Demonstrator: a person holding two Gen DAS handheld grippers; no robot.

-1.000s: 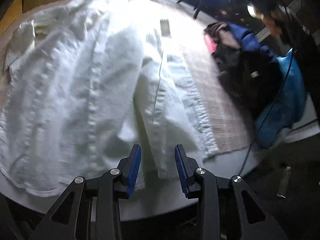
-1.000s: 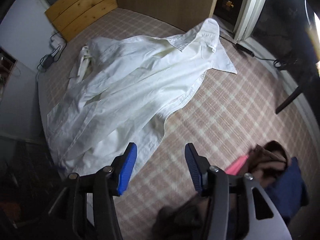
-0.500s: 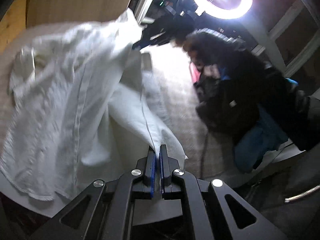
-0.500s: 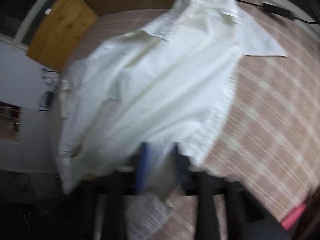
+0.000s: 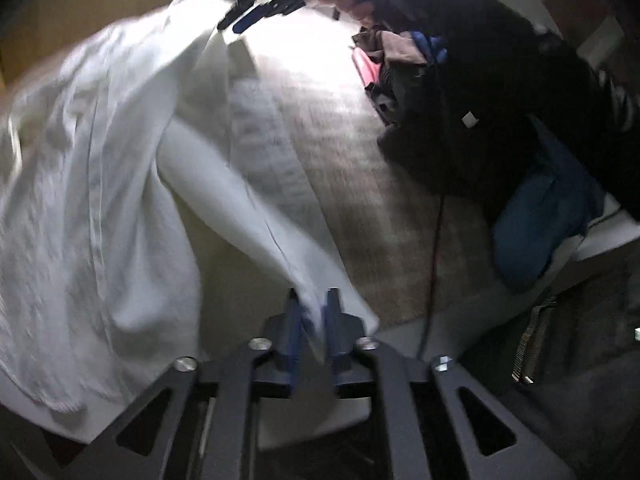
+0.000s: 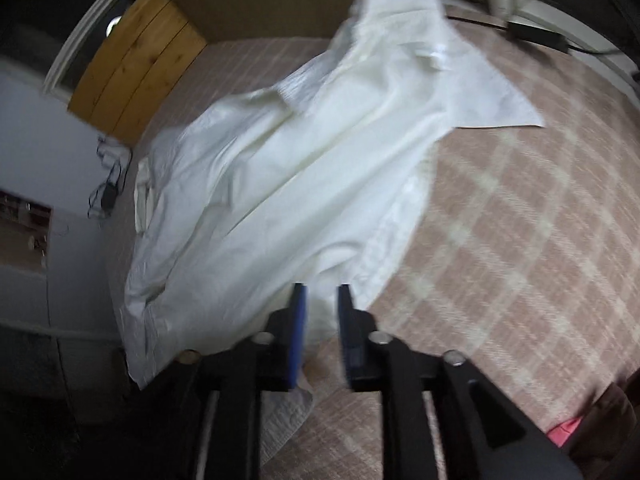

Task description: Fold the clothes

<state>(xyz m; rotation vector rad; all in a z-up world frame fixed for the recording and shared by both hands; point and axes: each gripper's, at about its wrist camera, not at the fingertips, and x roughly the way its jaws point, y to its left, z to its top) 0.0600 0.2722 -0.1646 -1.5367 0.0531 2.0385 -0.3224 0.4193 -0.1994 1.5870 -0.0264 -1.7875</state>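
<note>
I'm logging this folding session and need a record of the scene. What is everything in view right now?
white shirt: one, white, spread and partly lifted over the bed, an edge between each tool's fingers
plaid cover: one, pink-beige with pale checks, covering the bed
clothes pile: one heap, dark, blue, brown and pink, at the bed's far side
wooden panel: one, light wood, behind the bed
cable: one, black, hanging over the cover's edge
left tool: one, black with blue pads, jaws opening, shirt fabric between them
right tool: one, black with blue pads, jaws opening, shirt fabric between them
</note>
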